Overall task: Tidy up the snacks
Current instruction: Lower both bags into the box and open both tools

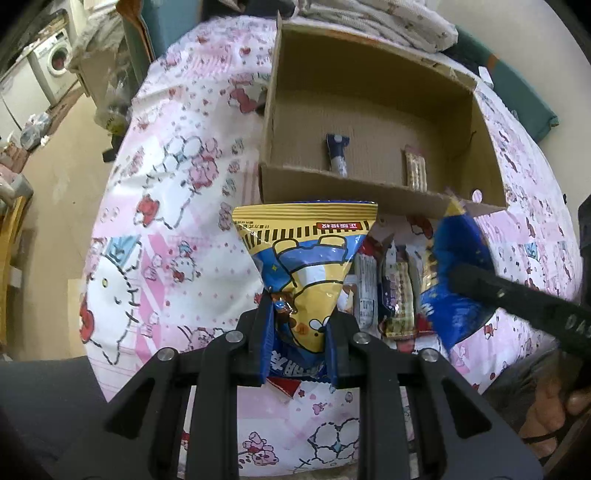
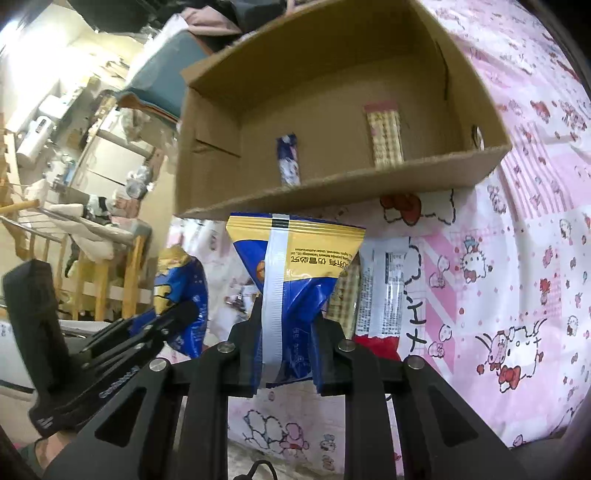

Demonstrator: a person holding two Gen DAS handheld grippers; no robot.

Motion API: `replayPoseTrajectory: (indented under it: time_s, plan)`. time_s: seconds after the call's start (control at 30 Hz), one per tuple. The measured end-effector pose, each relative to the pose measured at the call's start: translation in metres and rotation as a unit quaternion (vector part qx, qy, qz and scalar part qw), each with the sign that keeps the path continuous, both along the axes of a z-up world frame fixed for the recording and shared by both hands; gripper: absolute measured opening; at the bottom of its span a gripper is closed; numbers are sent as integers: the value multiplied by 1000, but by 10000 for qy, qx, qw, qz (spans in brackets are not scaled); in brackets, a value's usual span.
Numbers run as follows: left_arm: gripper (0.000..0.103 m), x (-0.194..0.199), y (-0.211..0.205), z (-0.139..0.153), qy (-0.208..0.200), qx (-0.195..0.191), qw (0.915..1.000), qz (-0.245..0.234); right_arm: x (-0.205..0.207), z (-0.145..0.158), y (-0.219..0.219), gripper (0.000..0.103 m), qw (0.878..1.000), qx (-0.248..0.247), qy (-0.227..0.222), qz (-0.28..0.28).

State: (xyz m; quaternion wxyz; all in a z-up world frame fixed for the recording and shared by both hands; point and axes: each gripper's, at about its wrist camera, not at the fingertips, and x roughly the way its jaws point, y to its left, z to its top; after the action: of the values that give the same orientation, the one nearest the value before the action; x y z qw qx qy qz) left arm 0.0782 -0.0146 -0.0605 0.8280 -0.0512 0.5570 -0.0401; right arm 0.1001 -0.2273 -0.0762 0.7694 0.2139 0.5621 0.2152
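Note:
My left gripper (image 1: 300,314) is shut on a yellow-and-blue snack bag (image 1: 314,254), held above the pink cloth just before the open cardboard box (image 1: 354,188). My right gripper (image 2: 286,325) is shut on a second yellow-and-blue snack bag (image 2: 295,258), seen from its seamed back, also held before the box (image 2: 332,188). The box holds a blue snack bar (image 1: 337,155) (image 2: 289,162) and a beige wafer pack (image 1: 416,170) (image 2: 386,136). Each gripper shows in the other view, the right one (image 1: 517,295) with its bag (image 1: 460,273), the left one (image 2: 122,332) with its bag (image 2: 183,291).
Several small snack packs (image 1: 395,291) (image 2: 376,291) lie on the pink cartoon-print cloth (image 1: 166,229) between the grippers and the box. Folded bedding (image 1: 388,18) lies behind the box. A washing machine (image 1: 55,62) and clutter stand at the left, a wooden rack (image 2: 92,273) too.

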Motion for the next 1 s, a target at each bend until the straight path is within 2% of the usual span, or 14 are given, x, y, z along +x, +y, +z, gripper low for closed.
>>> replayPoseTrajectory:
  time_s: [0.1,0.27,0.5,0.77,1.0]
  plan:
    - [19,-4,4,17,-315,81,9995,33,-1,16,-6,21,9994,148,-304,-119]
    - [19,1,10,50,-853,158,9961,137,4,45,-14,21,9954,4,-910,-290]
    - [19,28,0,72,-1160,364,9926,-53,19,75,-20,21,9879,-272,-1469,-420]
    - [19,69,-17,88,-1366,497,9889,-295,50,72,-27,21,9870,-360,-1464,-553]
    - [19,107,-24,76,-1311,306,9904,-301,85,58,-35,21,9881,-350,-1311,-726]
